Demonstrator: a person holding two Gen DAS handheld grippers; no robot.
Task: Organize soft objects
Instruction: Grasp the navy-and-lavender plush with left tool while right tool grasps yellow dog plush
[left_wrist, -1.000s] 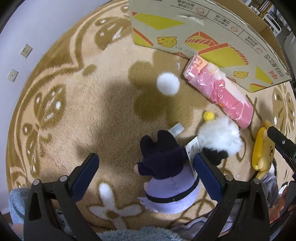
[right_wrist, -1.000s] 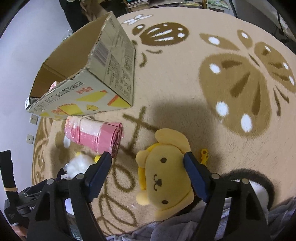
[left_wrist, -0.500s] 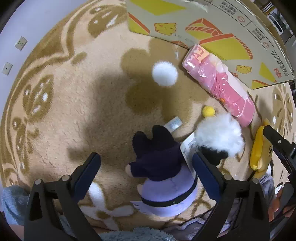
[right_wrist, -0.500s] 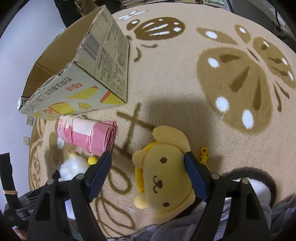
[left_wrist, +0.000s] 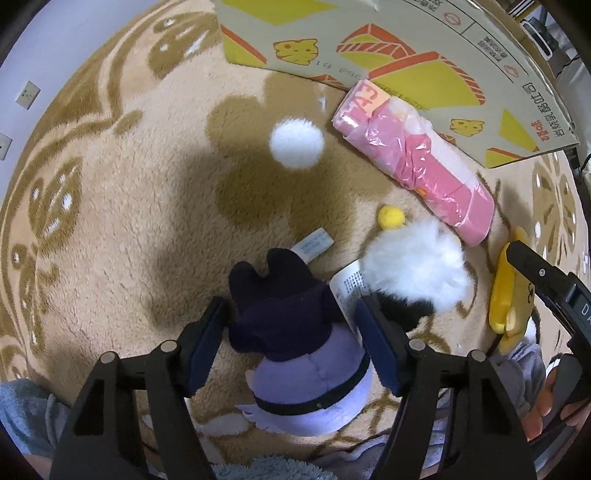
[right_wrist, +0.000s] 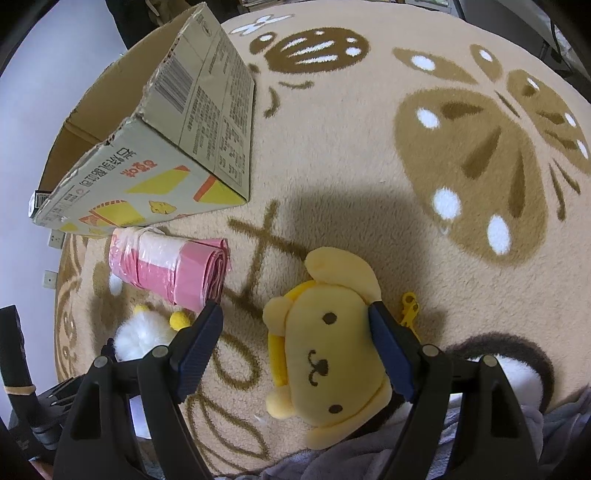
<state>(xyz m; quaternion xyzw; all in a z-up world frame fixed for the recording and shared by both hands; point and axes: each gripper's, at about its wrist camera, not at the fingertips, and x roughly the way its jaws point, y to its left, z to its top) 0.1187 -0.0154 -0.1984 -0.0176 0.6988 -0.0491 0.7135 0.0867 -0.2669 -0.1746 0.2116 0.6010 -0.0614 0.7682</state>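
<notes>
A plush doll with a dark navy top and lilac body (left_wrist: 291, 332) lies on the rug. My left gripper (left_wrist: 293, 332) has closed in around it, both pads at its sides. A white fluffy plush (left_wrist: 413, 269) with a yellow pompom (left_wrist: 390, 216) lies just right of it. A yellow dog plush (right_wrist: 332, 354) lies face up between the fingers of my right gripper (right_wrist: 295, 332); the right pad touches its head, the left pad stands well clear. It also shows in the left wrist view (left_wrist: 508, 291).
An open cardboard box (right_wrist: 147, 147) lies on its side at the back, also in the left wrist view (left_wrist: 388, 48). A pink plastic-wrapped roll (left_wrist: 413, 158) lies before it. A white pompom (left_wrist: 297, 142) sits on the patterned beige rug (right_wrist: 369, 166).
My left gripper's fingers have closed from wide open onto the navy and lilac doll. The right gripper has narrowed a little around the yellow dog plush.
</notes>
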